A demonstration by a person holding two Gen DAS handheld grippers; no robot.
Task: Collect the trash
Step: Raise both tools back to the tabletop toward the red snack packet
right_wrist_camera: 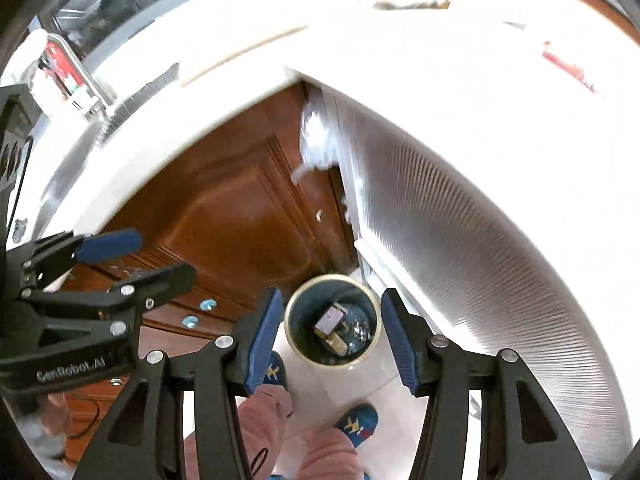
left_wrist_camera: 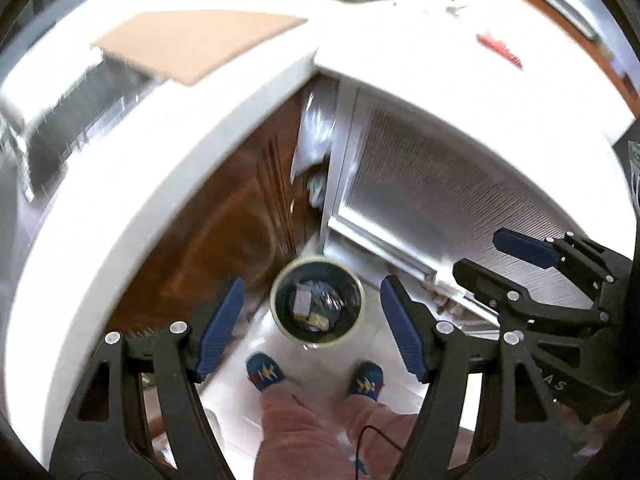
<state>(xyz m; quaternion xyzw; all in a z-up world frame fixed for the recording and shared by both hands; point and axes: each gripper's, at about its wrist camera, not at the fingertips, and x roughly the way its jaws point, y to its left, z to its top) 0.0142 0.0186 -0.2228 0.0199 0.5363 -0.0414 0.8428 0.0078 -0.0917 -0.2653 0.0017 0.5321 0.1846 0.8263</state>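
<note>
Below, round trash bin (left_wrist_camera: 317,300) upright, mouth upward.

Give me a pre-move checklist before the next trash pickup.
1. Left gripper empty: ok, nothing between its fingers.
2. Right gripper empty: ok.
3. Bin upright on the floor: ok.
4. Earlier trash inside the bin: ok, box and wrappers visible.
5. Next trash located: ok, red item lies on the counter.
6. Grippers clear of each other: ok, apart in both views.
</note>
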